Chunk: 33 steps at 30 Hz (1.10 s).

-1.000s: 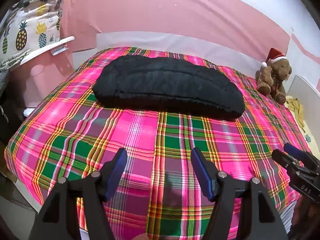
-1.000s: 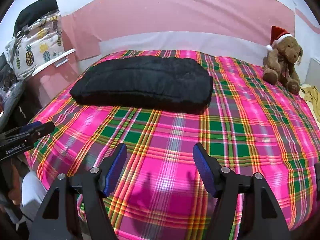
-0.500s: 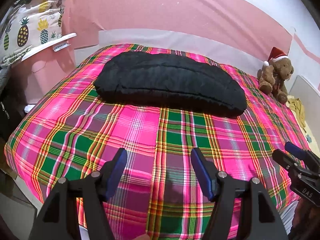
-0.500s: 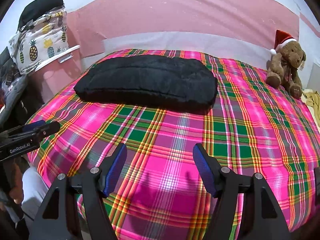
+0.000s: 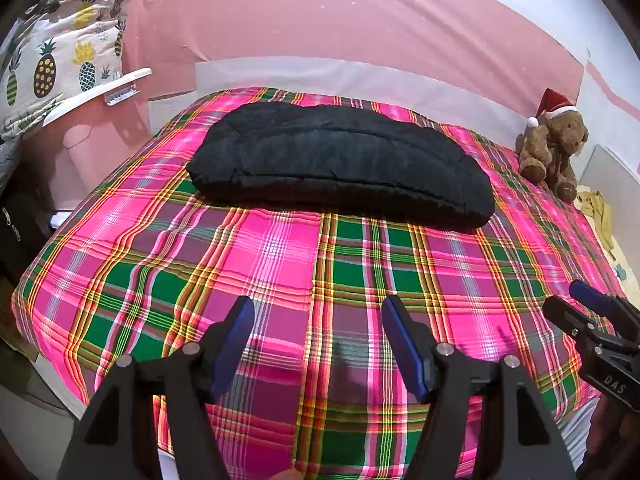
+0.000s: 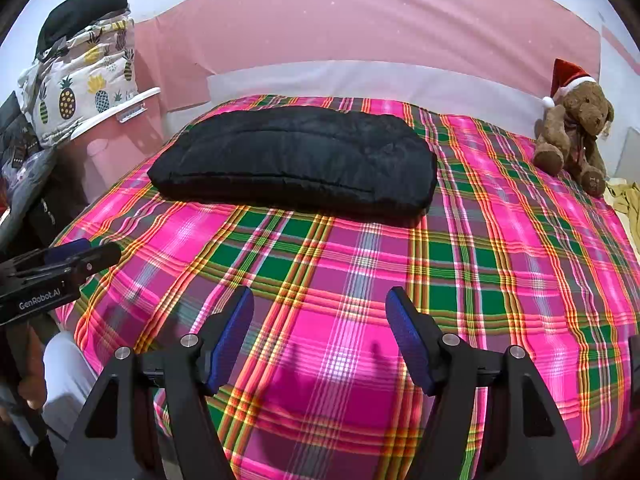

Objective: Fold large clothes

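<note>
Already folded into a thick, long bundle, it seems, the black padded garment [image 5: 340, 160] lies on the plaid bed cover [image 5: 280, 264], its long axis running from nine to three o'clock across both views. From the left hand-held gripper [image 5: 318, 340] it sits at twelve o'clock, well apart; from the right hand-held gripper [image 6: 320, 340] it lies toward eleven, so the left hand looks slightly better centred on it. Both hand-held grippers hover released, jaws spread, nothing between them. A teddy bear [image 6: 572, 128] sits at two o'clock by the headboard.
</note>
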Motion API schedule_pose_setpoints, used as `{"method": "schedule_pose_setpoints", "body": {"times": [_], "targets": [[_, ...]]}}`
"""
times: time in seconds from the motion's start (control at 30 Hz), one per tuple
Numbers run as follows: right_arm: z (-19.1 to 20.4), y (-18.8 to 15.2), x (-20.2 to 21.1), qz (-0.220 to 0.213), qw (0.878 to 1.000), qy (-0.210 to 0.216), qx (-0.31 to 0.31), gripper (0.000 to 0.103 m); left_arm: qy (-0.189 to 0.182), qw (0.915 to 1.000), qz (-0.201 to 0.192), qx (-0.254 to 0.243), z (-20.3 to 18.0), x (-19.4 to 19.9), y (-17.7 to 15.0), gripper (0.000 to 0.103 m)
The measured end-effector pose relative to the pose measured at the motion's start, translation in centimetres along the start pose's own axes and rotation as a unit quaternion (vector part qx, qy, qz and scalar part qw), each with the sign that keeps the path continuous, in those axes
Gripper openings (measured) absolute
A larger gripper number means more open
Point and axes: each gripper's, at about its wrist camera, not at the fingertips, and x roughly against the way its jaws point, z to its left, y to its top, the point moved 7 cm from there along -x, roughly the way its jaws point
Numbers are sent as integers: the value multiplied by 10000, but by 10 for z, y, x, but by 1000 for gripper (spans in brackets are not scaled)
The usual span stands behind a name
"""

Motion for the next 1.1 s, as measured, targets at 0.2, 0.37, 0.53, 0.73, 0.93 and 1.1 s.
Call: {"method": "schedule_pose_setpoints", "body": {"times": [0.2,0.37,0.53,0.73,0.93,1.1], "targets": [[0,0,0,10,10000,8,4,68,31,10000,7,-11,-1,-1,0,68],[0,-1,-1,-3,10000,11,20,68,53,10000,-9,-17,0,0,0,68],[0,0,-1,-1,10000,6,20,68,54,10000,-14,-22,-1,0,0,68],[0,-1,-1,2,10000,19,21,68,71,10000,-22,-49,-2,2,-1,68],[1,-2,0,10,10000,24,39,68,105,9999,-35,-62,-3,3,-2,68],[-1,-4,0,38,10000,50,56,68,143,9999,-10,-52,-3,2,-4,68]]}}
